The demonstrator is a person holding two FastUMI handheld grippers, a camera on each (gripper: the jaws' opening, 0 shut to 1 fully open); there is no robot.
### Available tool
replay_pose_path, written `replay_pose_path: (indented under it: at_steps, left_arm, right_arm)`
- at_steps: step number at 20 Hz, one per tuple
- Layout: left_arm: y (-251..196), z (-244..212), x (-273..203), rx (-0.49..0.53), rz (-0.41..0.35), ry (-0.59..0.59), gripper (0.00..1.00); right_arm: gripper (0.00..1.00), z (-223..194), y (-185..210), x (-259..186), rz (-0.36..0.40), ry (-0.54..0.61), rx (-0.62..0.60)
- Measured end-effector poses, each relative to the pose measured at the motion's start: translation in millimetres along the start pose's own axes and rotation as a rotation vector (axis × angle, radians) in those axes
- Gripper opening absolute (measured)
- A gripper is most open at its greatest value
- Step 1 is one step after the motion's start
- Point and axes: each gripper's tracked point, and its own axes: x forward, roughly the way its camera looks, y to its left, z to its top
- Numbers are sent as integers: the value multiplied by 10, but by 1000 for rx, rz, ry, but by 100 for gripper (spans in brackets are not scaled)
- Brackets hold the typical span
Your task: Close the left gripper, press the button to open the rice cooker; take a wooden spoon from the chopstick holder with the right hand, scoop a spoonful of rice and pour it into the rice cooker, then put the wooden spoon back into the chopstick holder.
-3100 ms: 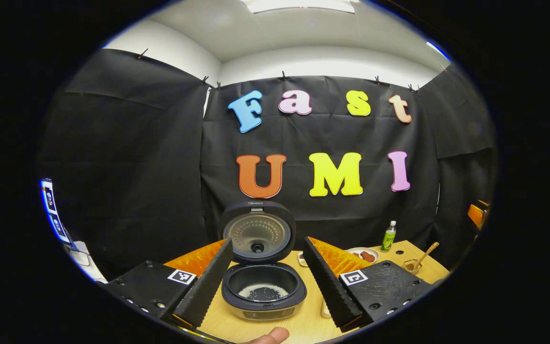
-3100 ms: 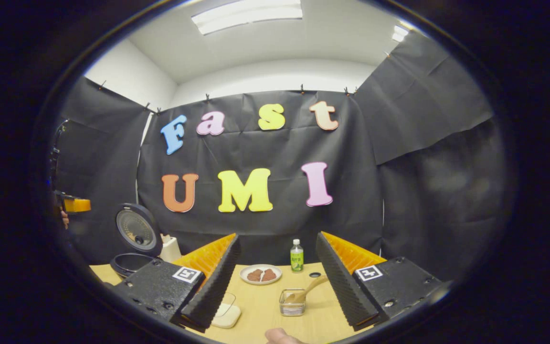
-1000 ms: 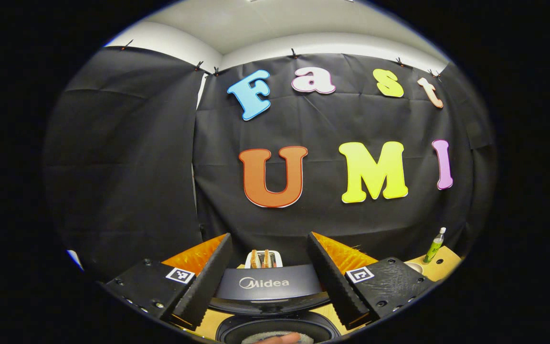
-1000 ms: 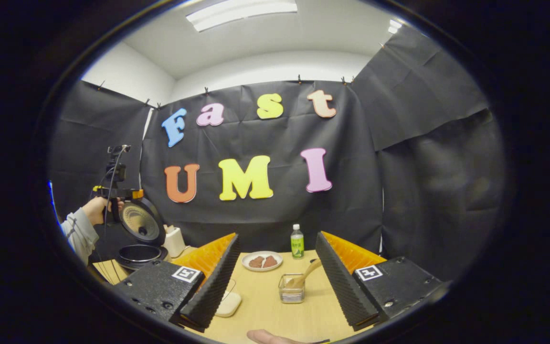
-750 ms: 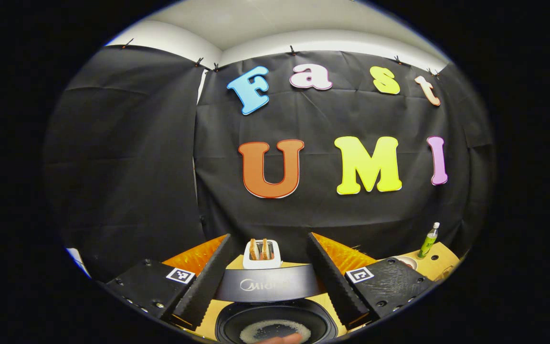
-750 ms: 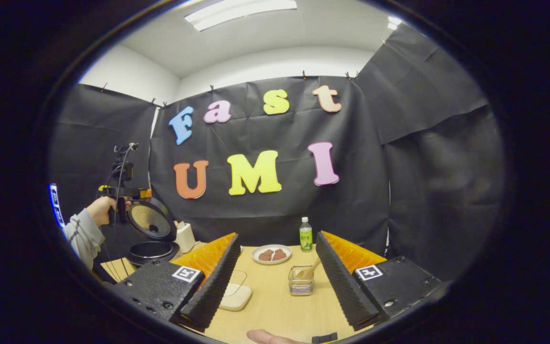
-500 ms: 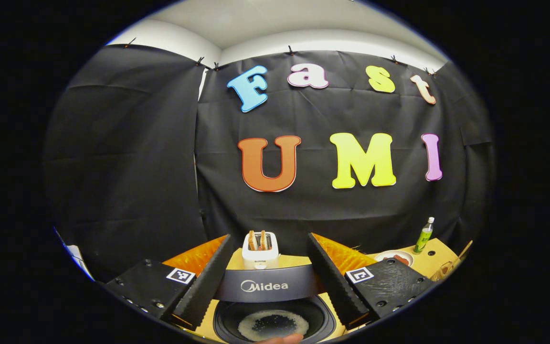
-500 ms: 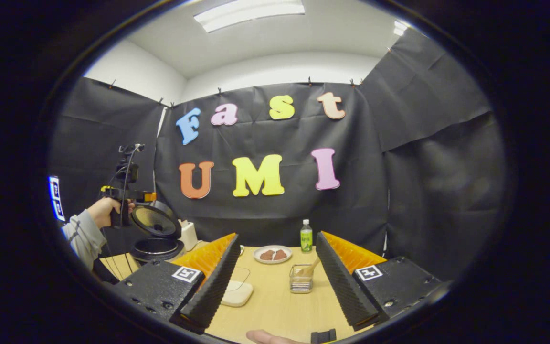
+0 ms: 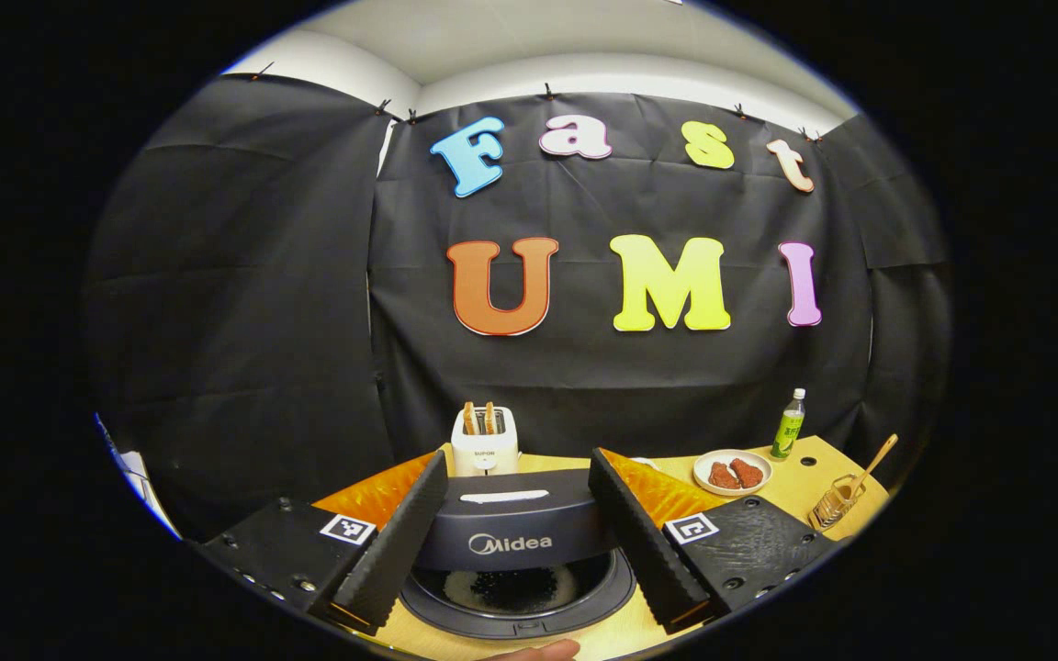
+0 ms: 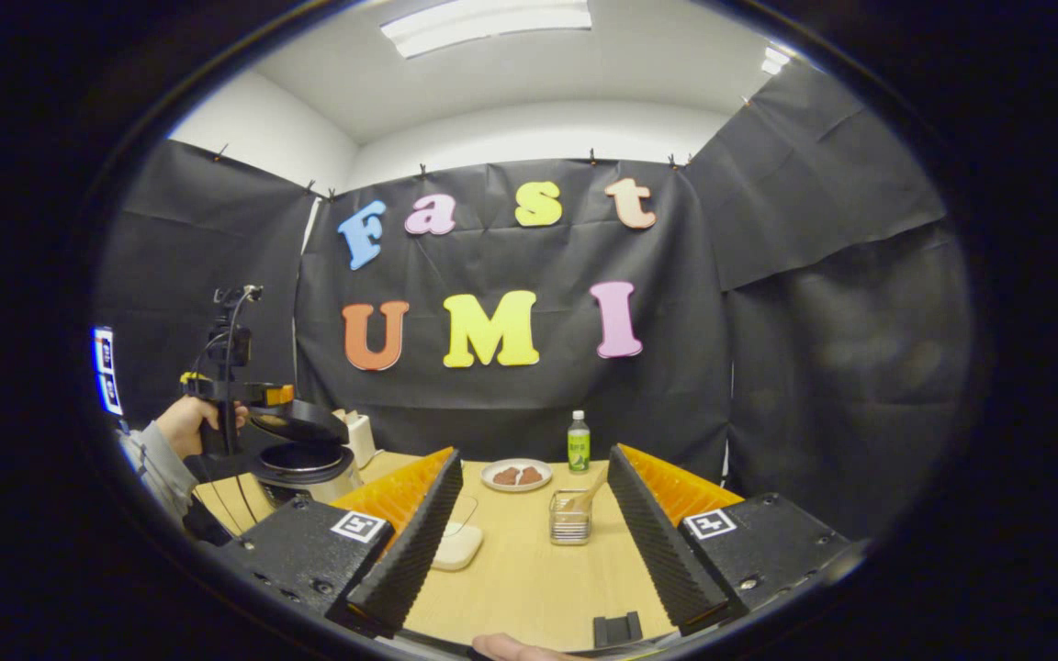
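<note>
Wooden spoon (image 10: 590,497) stood back in the chopstick holder (image 10: 569,528) on the table; your left gripper (image 9: 518,537), fingers spread, bore on the half-lowered rice cooker (image 9: 518,560) lid, right gripper (image 10: 529,551) spread, empty; next, I judged, press it shut

The rice cooker (image 9: 518,588) is a dark, round pot on the wooden table, its lid (image 9: 512,532) tilted partway down over the bowl — neither upright nor shut. White rice grains (image 9: 515,580) lie in the bottom of the dark inner pot. In the right gripper view it stands far to the left. The wooden spoon (image 10: 587,498) leans handle-up in the clear, ribbed chopstick holder (image 10: 569,527) — near mid-table, in front of the plate.
</note>
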Motion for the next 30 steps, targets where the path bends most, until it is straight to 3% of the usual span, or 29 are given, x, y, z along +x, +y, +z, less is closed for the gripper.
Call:
replay_pose_path:
  at_steps: [5,9,18,22,30]
  left_arm:
    - [27,-253,-101,8,-14,-21,100]
    - [-31,-601,-103,-5,-29,30,100]
    - [26,-1162,-70,-14,57,67,99]
    - [52,-1094,-32,-8,89,-35,99]
    - [3,-1211,0,-20,77,-11,99]
  right_arm:
    - [100,80,-44,-152,-36,-29,-12]
    - [100,22,-79,-169,-50,-22,0]
    - [100,-122,-149,-99,-60,20,13]
    - [100,-133,-161,-94,-64,22,9]
    - [100,-192,-170,-80,-60,37,19]
